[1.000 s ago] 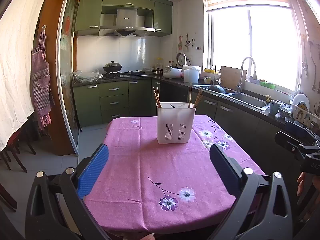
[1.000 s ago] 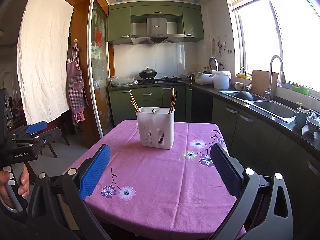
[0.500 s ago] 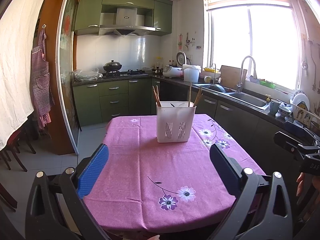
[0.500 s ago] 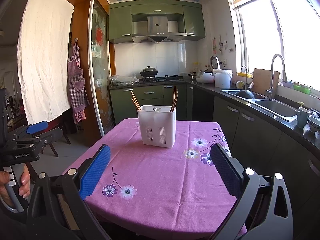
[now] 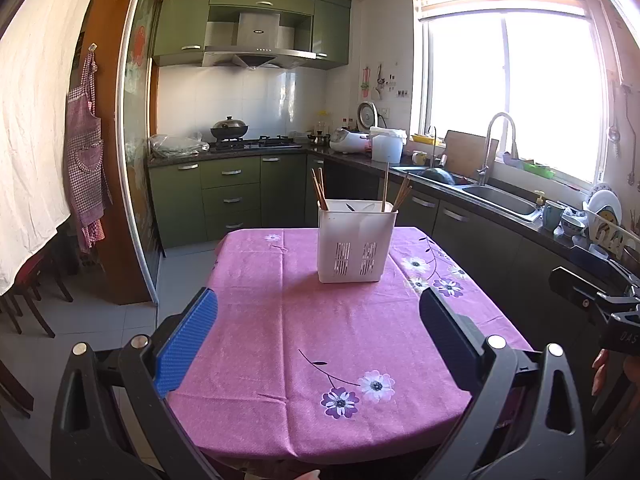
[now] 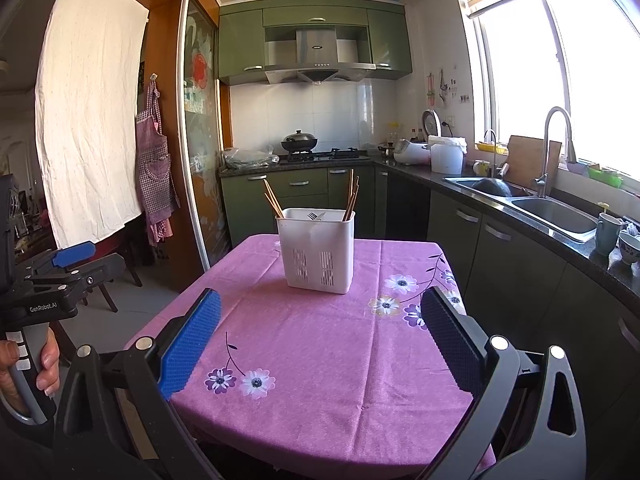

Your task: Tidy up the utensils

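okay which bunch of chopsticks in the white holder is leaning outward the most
The bunch at the left corner of the white holder: those chopsticks slant outward to the left, while the chopsticks at the right corner stand almost upright.

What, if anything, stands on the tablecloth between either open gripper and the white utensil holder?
Nothing visible: only bare purple tablecloth lies between the left gripper, the right gripper and the white utensil holder.

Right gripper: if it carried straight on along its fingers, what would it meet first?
Probably the white utensil caddy on the pink tablecloth. The right gripper is open and holds nothing, with only bare cloth visible between it and the caddy. Its height above the table is unclear, so it might pass over.
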The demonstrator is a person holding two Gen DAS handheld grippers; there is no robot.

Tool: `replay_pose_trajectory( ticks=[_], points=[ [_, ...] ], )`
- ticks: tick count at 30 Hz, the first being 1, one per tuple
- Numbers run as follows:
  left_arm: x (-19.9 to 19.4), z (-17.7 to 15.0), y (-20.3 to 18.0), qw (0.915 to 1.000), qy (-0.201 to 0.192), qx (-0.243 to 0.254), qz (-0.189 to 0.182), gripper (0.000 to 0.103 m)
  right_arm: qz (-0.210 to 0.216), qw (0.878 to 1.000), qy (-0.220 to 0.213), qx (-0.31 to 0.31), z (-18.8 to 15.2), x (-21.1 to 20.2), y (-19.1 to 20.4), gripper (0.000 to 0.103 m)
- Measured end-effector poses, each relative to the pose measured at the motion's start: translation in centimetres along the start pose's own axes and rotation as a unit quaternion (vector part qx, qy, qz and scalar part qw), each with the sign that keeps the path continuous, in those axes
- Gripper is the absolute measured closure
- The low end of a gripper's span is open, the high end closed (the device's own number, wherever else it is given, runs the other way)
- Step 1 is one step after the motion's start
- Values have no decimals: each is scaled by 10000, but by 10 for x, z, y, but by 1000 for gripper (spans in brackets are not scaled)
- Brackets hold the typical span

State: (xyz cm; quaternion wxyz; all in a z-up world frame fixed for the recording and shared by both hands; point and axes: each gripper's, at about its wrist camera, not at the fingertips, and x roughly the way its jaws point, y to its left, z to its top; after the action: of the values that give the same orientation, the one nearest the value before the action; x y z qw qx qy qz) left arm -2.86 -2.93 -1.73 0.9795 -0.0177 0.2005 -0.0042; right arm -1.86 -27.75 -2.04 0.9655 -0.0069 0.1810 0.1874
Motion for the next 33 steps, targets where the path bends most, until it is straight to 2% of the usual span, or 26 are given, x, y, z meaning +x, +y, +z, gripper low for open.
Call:
replay_pose_trajectory(
  ticks=[20,27,33],
  points=[
    [0,-3,1,10000,36,4,-4,7,43,10000,21,19,-4,4,3,5],
    [3,-3,2,9999,110,-36,-107,7,56,10000,31,31,-5,4,3,5],
    [3,-4,-3,9999,66,99,-5,7,64,10000,46,26,-4,5,2,5]
  ],
)
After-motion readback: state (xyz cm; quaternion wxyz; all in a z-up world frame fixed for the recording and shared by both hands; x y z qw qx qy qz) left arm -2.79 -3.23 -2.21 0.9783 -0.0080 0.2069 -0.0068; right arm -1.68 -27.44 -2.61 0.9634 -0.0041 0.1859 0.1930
